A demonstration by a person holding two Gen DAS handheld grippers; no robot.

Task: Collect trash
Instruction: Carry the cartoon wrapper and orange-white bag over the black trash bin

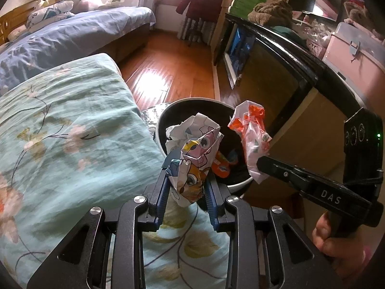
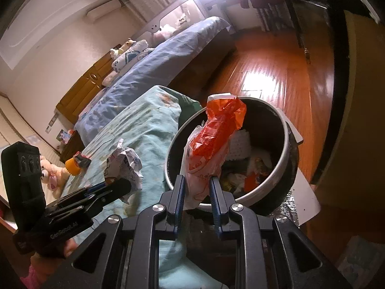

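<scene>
Two grippers each pinch a piece of trash beside the round bin [image 2: 287,130]. Left gripper [image 1: 186,183] is clamped on a crumpled cartoon wrapper [image 1: 192,159] at the bin's near rim; right gripper [image 2: 197,187] squeezes an orange-and-white plastic bag [image 2: 214,137] over the bin's mouth, next to the floral quilt [image 1: 60,125].

Two grippers are seen: the left gripper [image 1: 186,190] and the right gripper [image 2: 197,191]. Two pieces of trash are held, one in each: a crumpled cartoon-printed wrapper [image 1: 192,166] and an orange-and-white plastic bag [image 2: 211,144]. One round bin [image 2: 286,130] is counted, with several scraps inside, their number not to be told. Two beds are seen: one blue bed [image 1: 72,36], one floral green bed [image 1: 60,120].
</scene>
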